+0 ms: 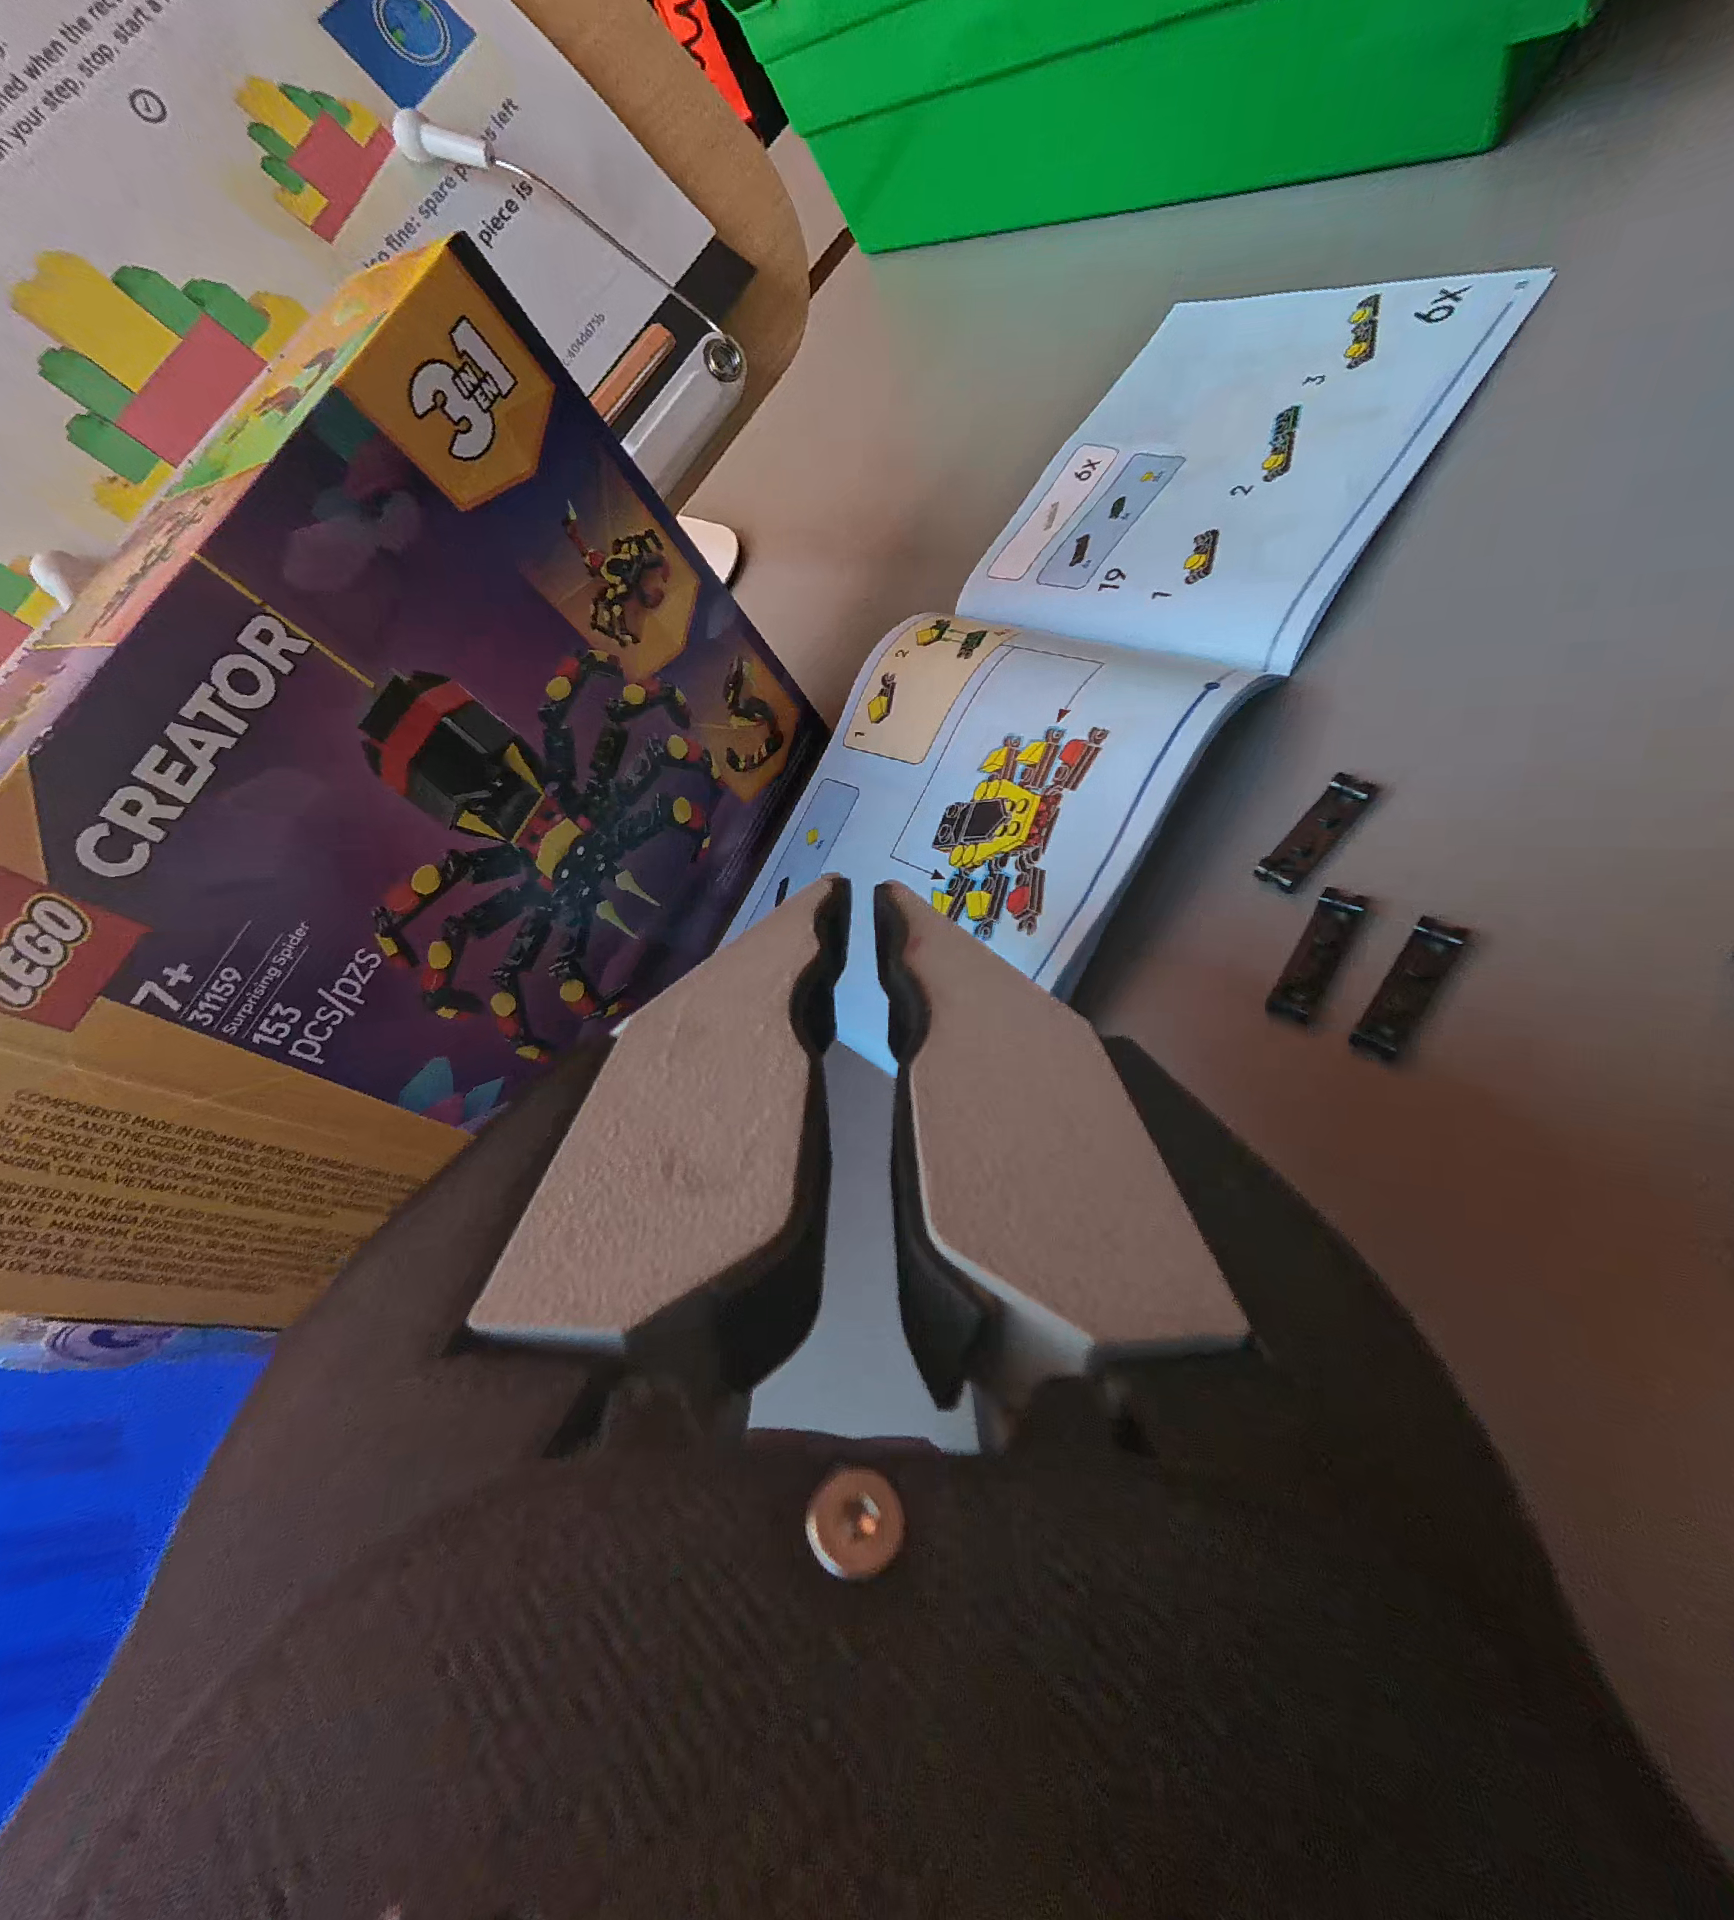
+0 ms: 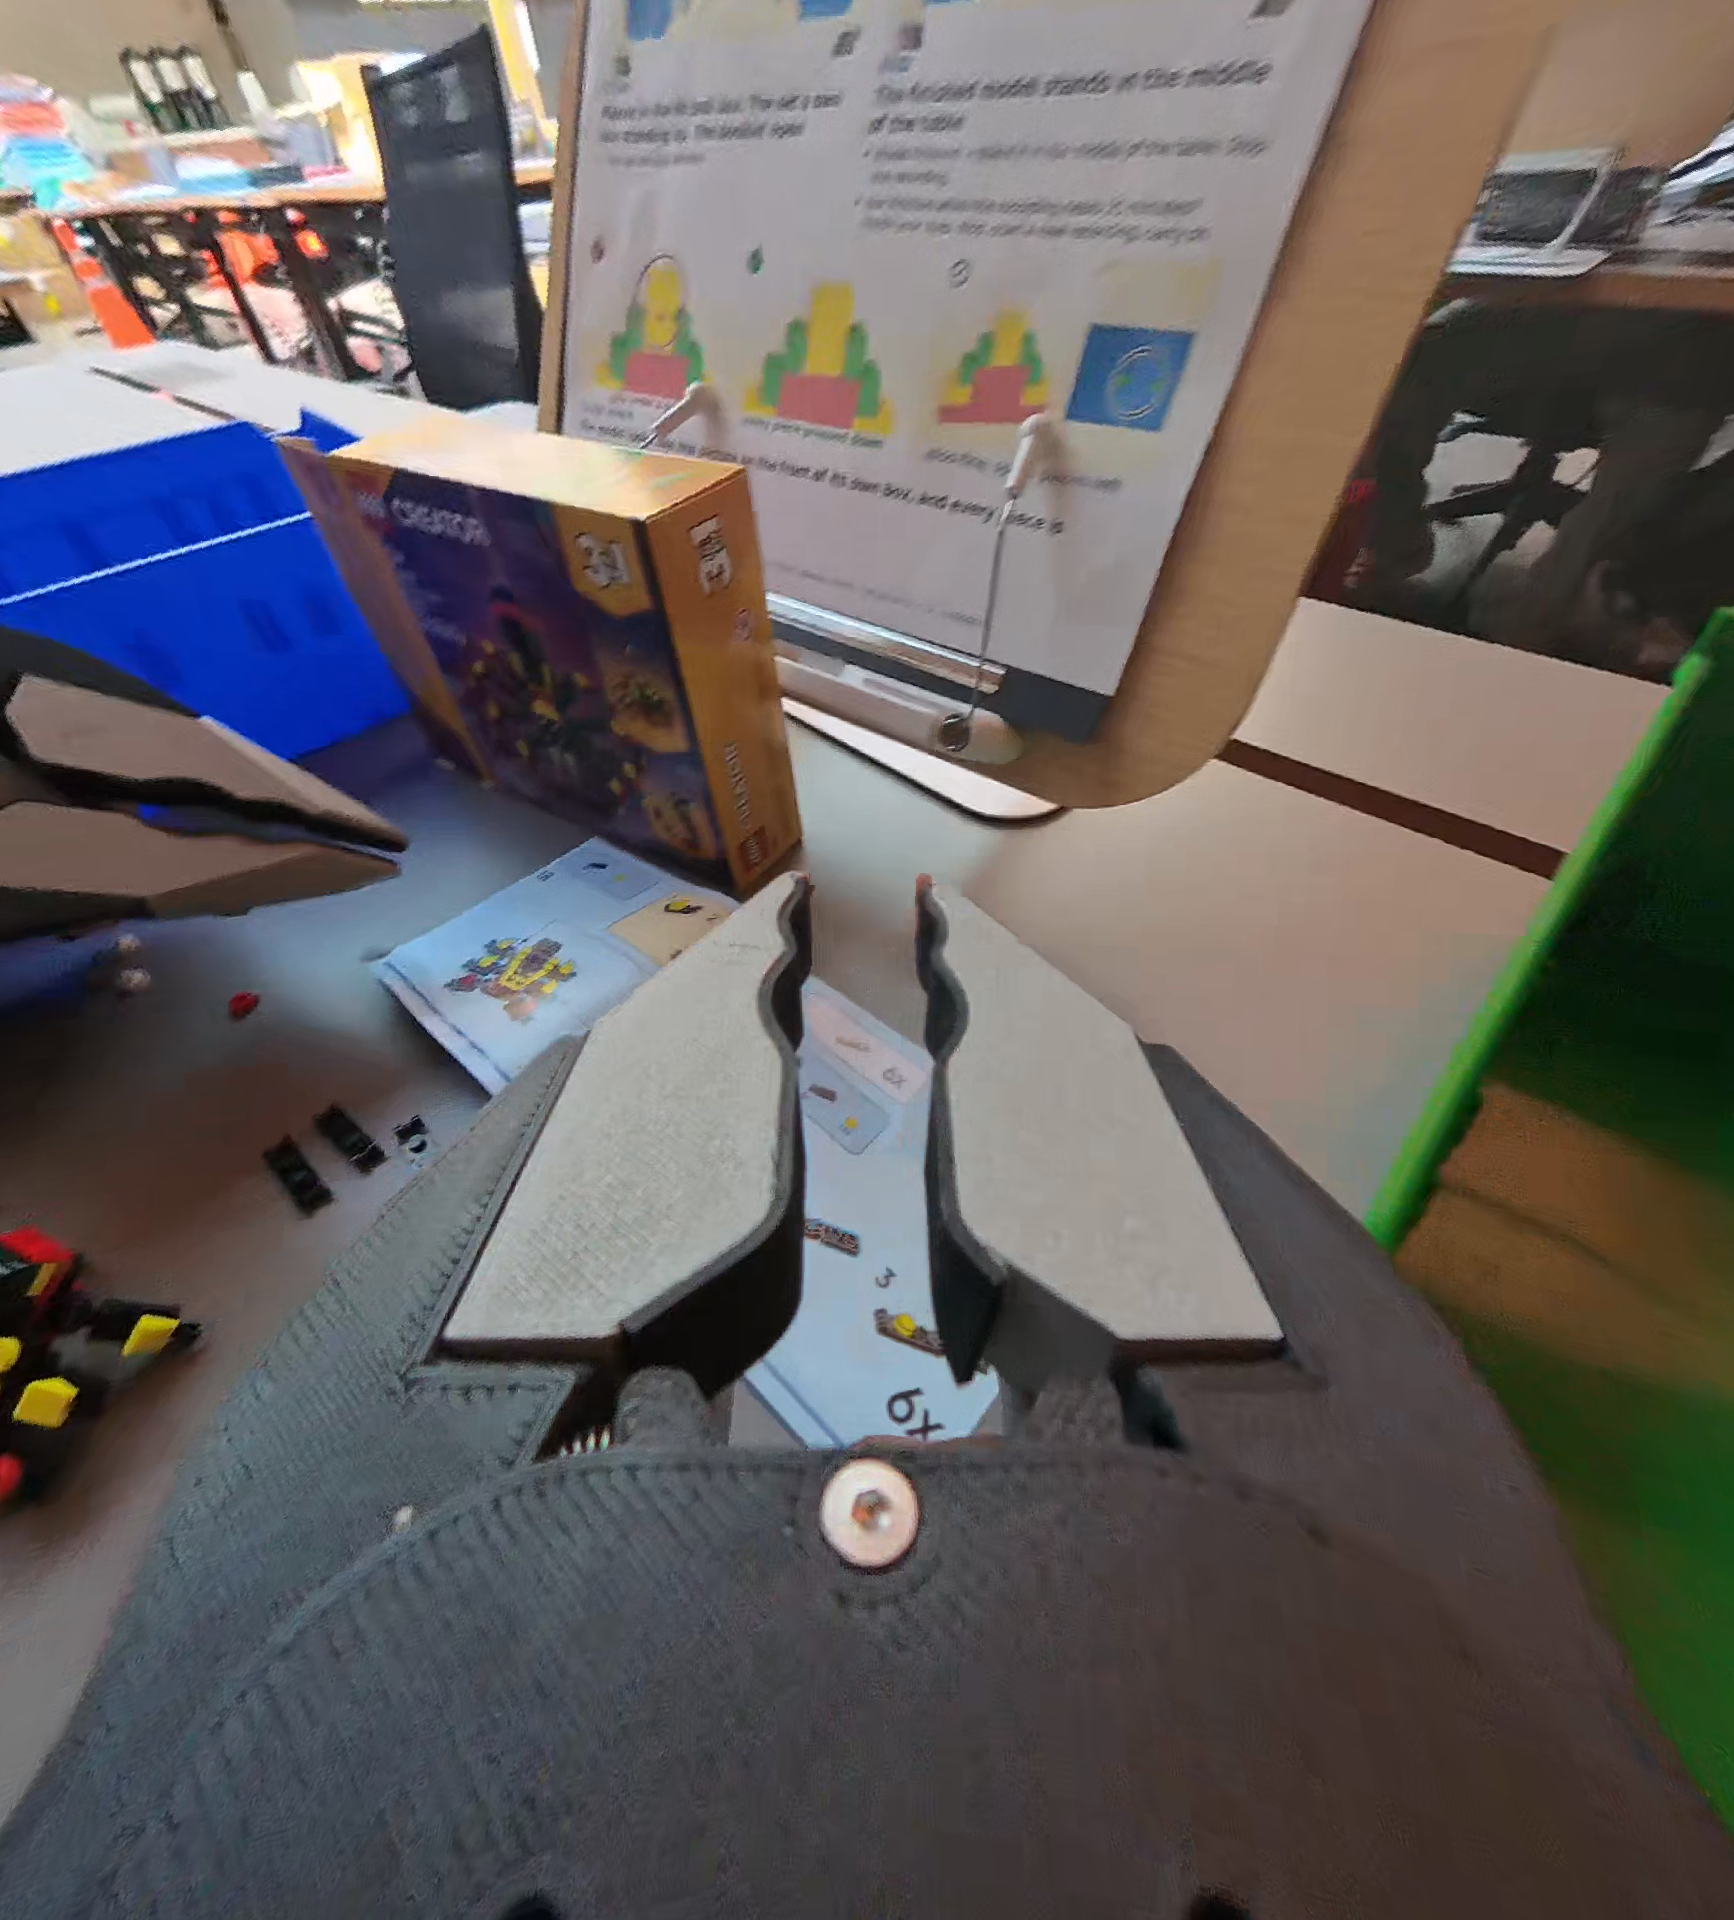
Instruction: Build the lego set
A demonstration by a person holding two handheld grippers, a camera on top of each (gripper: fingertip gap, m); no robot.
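Both grippers empty, held in the air

The black, grey-padded left gripper (image 1: 861,894) has its jaws nearly closed with a thin gap; the matching right gripper (image 2: 863,894) stands wider apart.

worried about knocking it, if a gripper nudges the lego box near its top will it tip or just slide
Likely tips. The box stands upright on a narrow edge, taller than deep, so a high push should topple it. It is cardboard and the pieces lie on the table, so it is probably light. The open booklet lies right at its foot and may shift under it.
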